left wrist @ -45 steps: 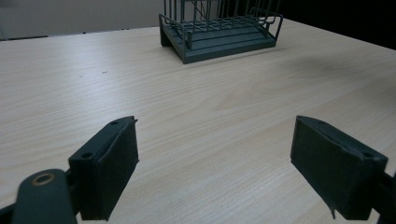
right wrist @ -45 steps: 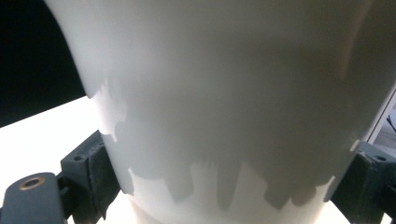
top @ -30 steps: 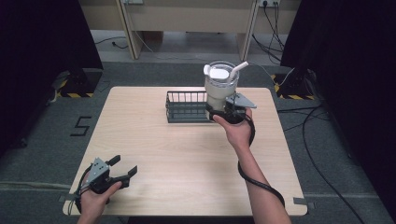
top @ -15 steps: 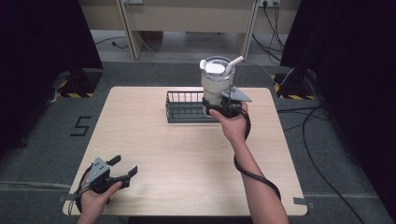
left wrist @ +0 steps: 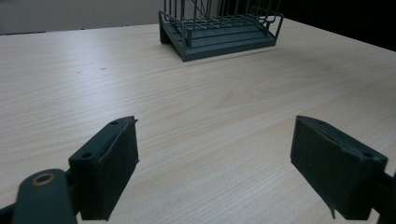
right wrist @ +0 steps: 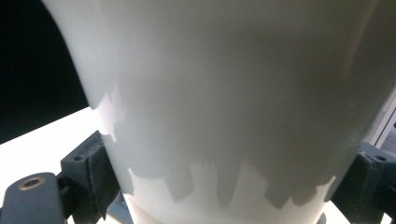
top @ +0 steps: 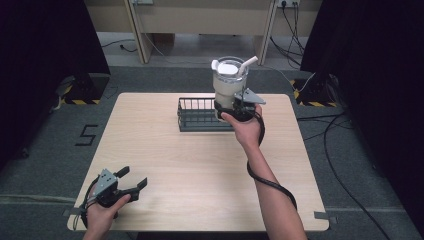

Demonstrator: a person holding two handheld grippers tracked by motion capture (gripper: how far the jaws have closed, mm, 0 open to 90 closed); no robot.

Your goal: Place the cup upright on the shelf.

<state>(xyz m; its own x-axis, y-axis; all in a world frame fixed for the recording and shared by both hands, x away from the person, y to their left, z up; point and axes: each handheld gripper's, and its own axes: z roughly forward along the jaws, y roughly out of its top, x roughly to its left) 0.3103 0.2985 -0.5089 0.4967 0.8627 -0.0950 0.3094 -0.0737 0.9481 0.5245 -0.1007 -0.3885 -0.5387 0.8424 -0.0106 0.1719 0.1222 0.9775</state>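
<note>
Holding the cream tumbler [top: 229,85] upright in our right gripper [top: 235,111], clamped low (left gripper [top: 131,181] idle, jaws wide), we should lower it slowly into the wire rack [top: 197,116].

The high view looks forward and down from above the person's side, taking in the whole table [top: 200,165]. The left gripper view sits low near the tabletop, facing the wire rack [left wrist: 219,28] at its upper centre, which the high view shares. The right gripper view presses close against a white tumbler [right wrist: 224,102].
</note>
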